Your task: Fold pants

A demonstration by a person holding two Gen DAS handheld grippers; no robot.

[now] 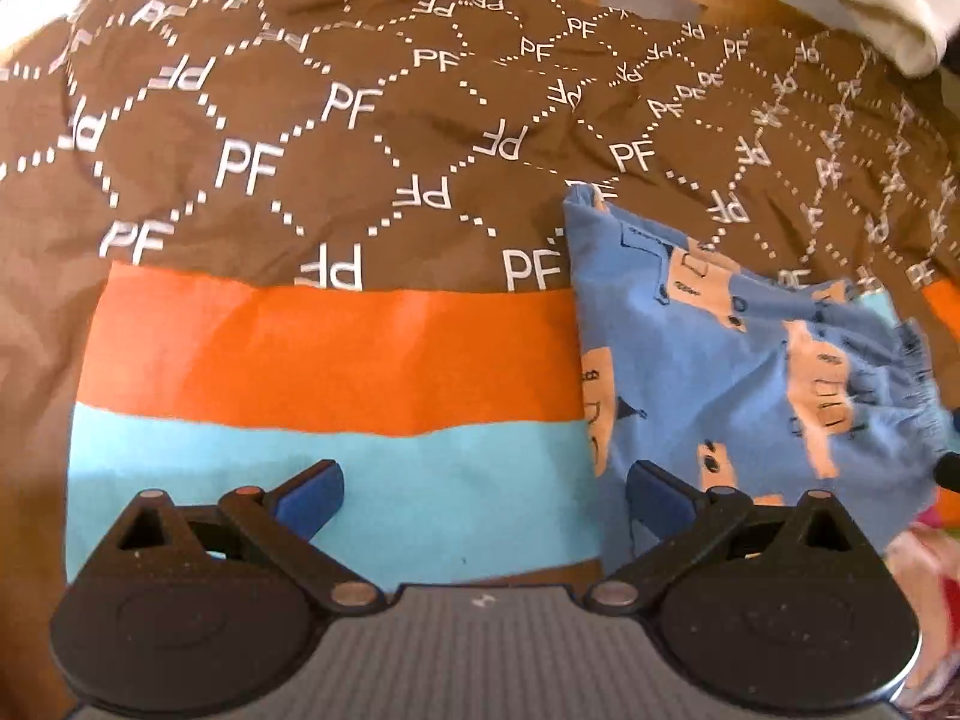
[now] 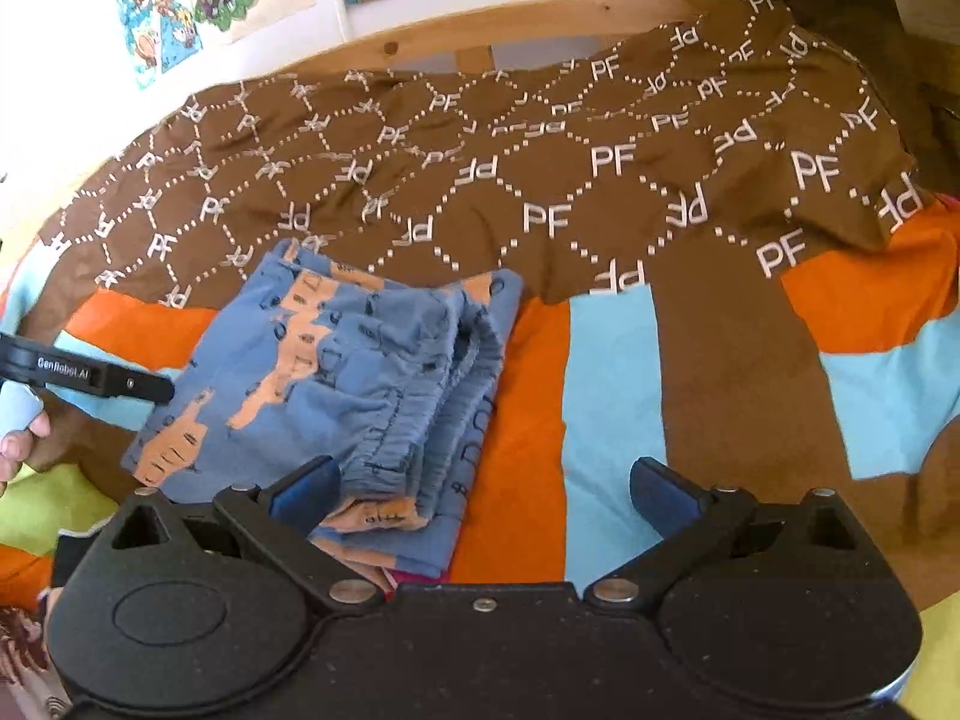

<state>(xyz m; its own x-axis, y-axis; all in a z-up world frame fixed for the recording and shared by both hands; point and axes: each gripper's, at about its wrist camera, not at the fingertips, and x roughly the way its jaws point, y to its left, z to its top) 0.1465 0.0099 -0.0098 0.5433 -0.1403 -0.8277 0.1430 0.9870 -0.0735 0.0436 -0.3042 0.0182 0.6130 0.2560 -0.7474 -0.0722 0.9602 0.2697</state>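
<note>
The brown-orange bedspread (image 2: pixel 600 228) carries the blue pants (image 2: pixel 336 372), already a folded stack. Looks like wrap-up: maybe one last tidy press. Right gripper (image 2: pixel 480 483) and left gripper (image 1: pixel 483 489) both gape, holding nothing.

Bed (image 2: pixel 420 39), wooden frame, covered by brown/orange/blue PF-print blanket (image 2: pixel 600 204); folded blue pants (image 2: pixel 336 372) lie on blanket.
</note>
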